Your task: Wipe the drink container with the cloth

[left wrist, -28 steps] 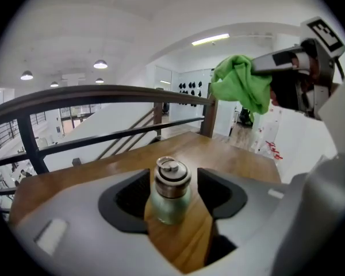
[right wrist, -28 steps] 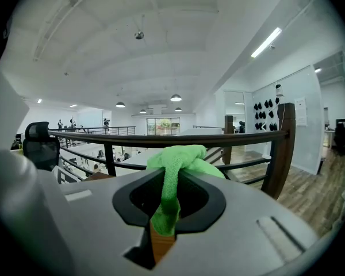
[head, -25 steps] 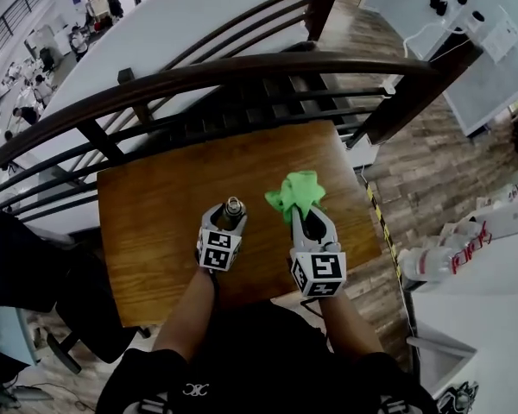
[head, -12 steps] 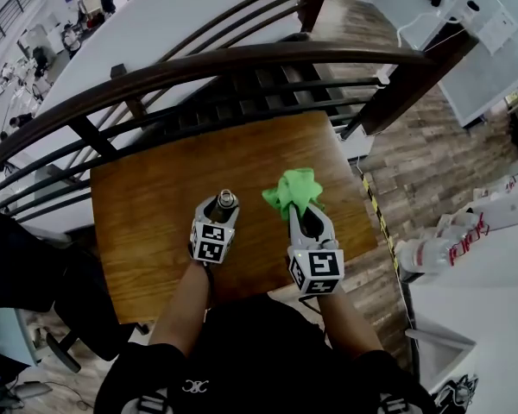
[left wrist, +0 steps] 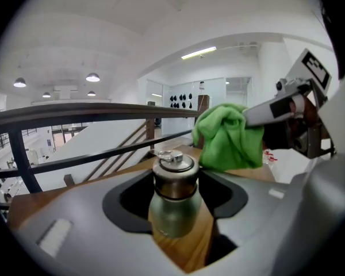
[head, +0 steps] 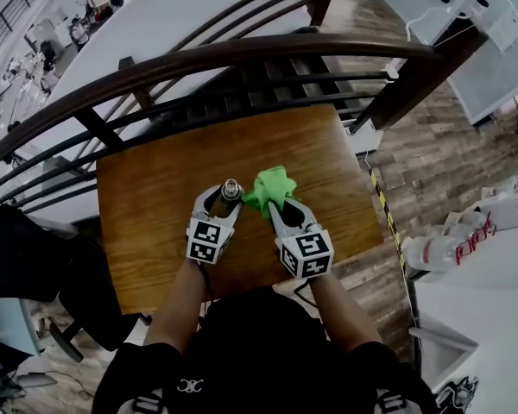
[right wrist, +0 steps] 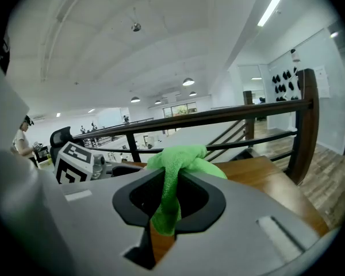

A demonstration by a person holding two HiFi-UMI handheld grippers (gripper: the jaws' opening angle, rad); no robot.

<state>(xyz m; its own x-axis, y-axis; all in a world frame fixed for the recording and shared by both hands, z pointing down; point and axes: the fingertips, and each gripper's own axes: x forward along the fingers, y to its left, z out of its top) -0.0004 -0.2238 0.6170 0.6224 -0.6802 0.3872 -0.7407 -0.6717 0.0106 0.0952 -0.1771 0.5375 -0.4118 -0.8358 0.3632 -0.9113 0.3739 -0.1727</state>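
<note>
A small metal drink container (left wrist: 173, 197) with a ring-topped lid stands upright on the wooden table (head: 155, 197), and my left gripper (head: 225, 198) is shut on its body. The container's lid (head: 232, 187) shows from above between the jaws. My right gripper (head: 272, 207) is shut on a bright green cloth (head: 268, 187), which bunches out past the jaw tips. In the left gripper view the cloth (left wrist: 227, 135) hangs just right of the lid, very close to it; whether they touch I cannot tell. In the right gripper view the cloth (right wrist: 178, 171) is pinched between the jaws.
A dark curved wooden railing (head: 242, 63) with rails runs along the table's far edge, with a stairwell beyond. A white table (head: 483, 257) with bottles stands at the right. The table's front edge is near the person's body.
My right gripper has carried the cloth left until it sits next to the container's top. The left gripper has kept its hold on the container, shifting only slightly.
</note>
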